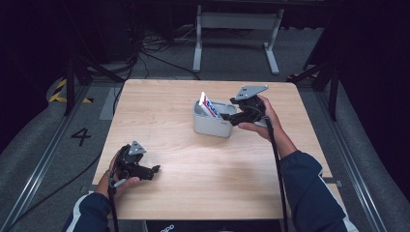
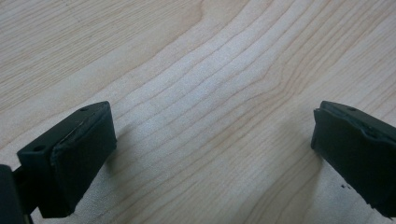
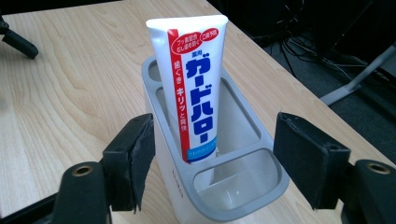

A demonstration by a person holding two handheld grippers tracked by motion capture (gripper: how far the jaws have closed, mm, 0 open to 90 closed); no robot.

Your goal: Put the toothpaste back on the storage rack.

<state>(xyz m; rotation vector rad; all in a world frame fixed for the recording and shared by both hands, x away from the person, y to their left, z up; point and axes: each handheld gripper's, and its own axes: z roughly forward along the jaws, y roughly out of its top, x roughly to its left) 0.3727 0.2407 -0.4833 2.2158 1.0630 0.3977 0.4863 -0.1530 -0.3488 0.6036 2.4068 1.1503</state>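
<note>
A toothpaste tube (image 3: 194, 88) stands tilted in a grey holder (image 1: 211, 125) right of the surface's centre. The right gripper (image 3: 212, 161), fingers released, straddles the holder's near end. The left gripper (image 2: 212, 154) rests released, near-left.

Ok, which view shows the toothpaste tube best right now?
The right gripper view: the toothpaste tube stands close up in the grey holder, label readable. The high view shows it small and tilted. The left gripper view looks at bare table.

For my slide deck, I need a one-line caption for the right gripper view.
Open right hand-held gripper faces a toothpaste tube standing in a grey holder on the wooden table.
</note>
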